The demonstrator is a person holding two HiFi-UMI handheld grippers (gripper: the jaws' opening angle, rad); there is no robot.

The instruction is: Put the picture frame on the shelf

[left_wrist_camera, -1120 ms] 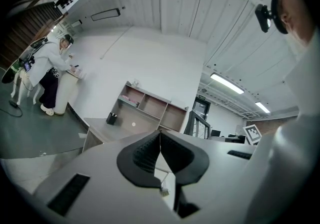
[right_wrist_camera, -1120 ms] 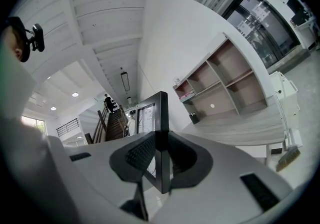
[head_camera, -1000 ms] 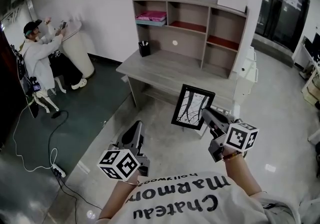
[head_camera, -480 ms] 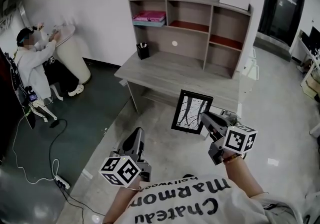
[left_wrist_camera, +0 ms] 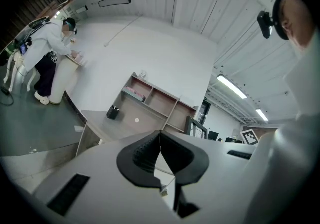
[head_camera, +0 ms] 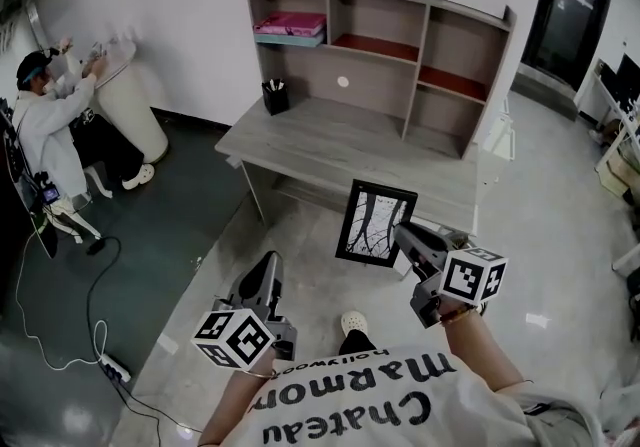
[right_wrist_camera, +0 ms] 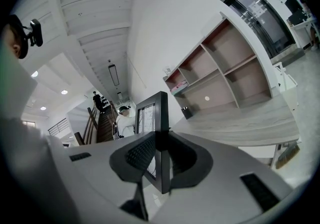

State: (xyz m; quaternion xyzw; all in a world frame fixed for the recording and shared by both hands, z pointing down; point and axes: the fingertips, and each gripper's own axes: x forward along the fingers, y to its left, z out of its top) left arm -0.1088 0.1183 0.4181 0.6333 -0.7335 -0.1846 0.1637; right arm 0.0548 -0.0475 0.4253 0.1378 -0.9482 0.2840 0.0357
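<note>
**A:** Where is the picture frame point(head_camera: 375, 223) relative to your grippers?

**B:** My right gripper point(head_camera: 401, 232) has it. In the right gripper view the jaws are clamped on the frame's point(right_wrist_camera: 159, 118) right edge, and it stands upright between the pads, edge-on to that camera.

**A:** And relative to the shelf?

**B:** In the head view I see it up in the air over the floor, just in front of the desk point(head_camera: 340, 140). It is well apart from the shelf point(head_camera: 423, 50) at the desk's back.

**A:** Your left gripper?

**B:** My left gripper point(head_camera: 268, 270) is low at my left, apart from the frame. Its own view shows the jaws together with nothing between them.
</note>
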